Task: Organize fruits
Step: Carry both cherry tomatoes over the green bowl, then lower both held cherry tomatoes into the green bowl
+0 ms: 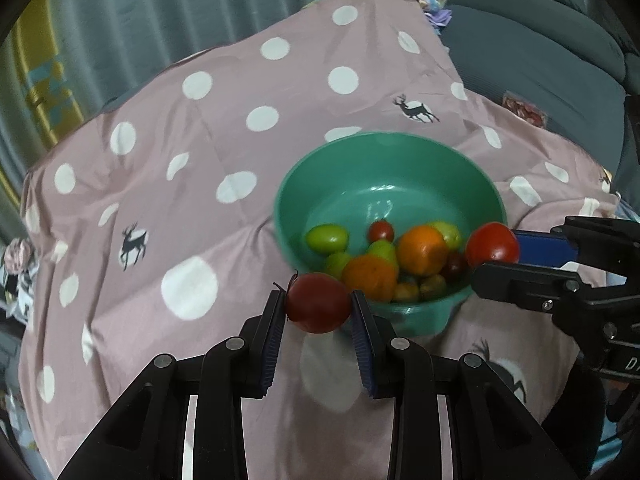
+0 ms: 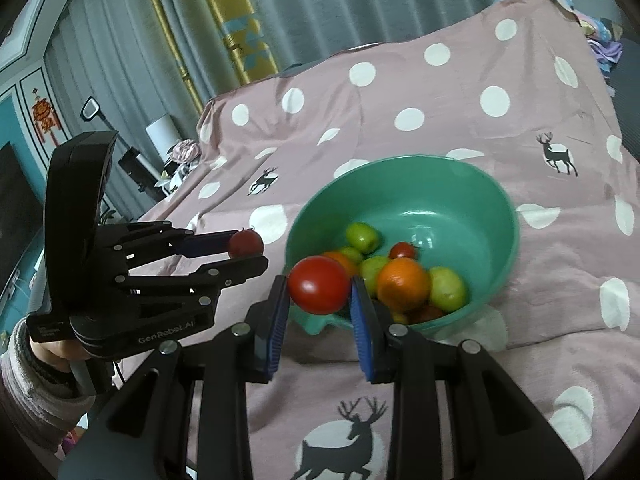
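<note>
A green bowl [image 1: 400,160] [image 2: 440,184] on the pink dotted cloth holds several fruits: oranges [image 1: 422,250] [image 2: 402,284], green fruits [image 1: 326,238] [image 2: 362,237] and a small red one [image 1: 381,231] [image 2: 402,250]. My left gripper [image 1: 318,302] [image 2: 246,250] is shut on a dark red fruit [image 1: 318,303] [image 2: 246,242], held just outside the bowl's near-left rim. My right gripper [image 2: 319,290] [image 1: 494,254] is shut on a bright red tomato [image 2: 319,290] [image 1: 492,245], held above the bowl's near rim.
The pink cloth with white dots and deer prints [image 1: 200,160] [image 2: 460,92] covers a raised surface. Grey curtains [image 1: 140,12] hang behind. A grey sofa [image 1: 540,52] is at the right. Furniture and clutter [image 2: 160,152] stand at the left.
</note>
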`<move>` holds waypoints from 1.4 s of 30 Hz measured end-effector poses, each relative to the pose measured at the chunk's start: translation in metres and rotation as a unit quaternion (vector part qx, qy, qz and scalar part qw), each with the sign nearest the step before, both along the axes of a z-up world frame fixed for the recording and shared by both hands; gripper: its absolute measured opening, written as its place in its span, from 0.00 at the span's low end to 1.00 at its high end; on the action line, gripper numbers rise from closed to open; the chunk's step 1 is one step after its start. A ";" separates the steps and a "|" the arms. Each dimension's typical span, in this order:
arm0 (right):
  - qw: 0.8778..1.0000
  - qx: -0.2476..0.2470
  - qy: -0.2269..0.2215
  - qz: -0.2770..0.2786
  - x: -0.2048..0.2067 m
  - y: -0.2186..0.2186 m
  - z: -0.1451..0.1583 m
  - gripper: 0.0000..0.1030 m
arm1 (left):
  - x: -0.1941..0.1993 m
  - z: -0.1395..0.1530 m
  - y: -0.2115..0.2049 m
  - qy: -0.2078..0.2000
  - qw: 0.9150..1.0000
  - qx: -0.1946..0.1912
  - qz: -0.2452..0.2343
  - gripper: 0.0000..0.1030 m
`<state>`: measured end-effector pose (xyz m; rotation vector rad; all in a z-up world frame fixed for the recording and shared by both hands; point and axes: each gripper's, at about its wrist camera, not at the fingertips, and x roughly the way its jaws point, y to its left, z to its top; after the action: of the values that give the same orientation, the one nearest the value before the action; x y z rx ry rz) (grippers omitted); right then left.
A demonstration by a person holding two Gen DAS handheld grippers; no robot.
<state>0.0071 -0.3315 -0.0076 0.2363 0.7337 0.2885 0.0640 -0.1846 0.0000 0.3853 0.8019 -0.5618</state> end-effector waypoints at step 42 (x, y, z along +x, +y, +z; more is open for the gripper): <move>0.999 -0.031 0.005 -0.031 0.026 -0.030 -0.015 0.31 | 0.033 -0.035 -0.072 0.002 0.995 0.083 -0.048 0.32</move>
<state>0.0331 -0.3616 -0.0225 0.2014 0.7434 0.2063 0.0973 -0.2568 -0.0345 0.5791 0.8399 -0.5875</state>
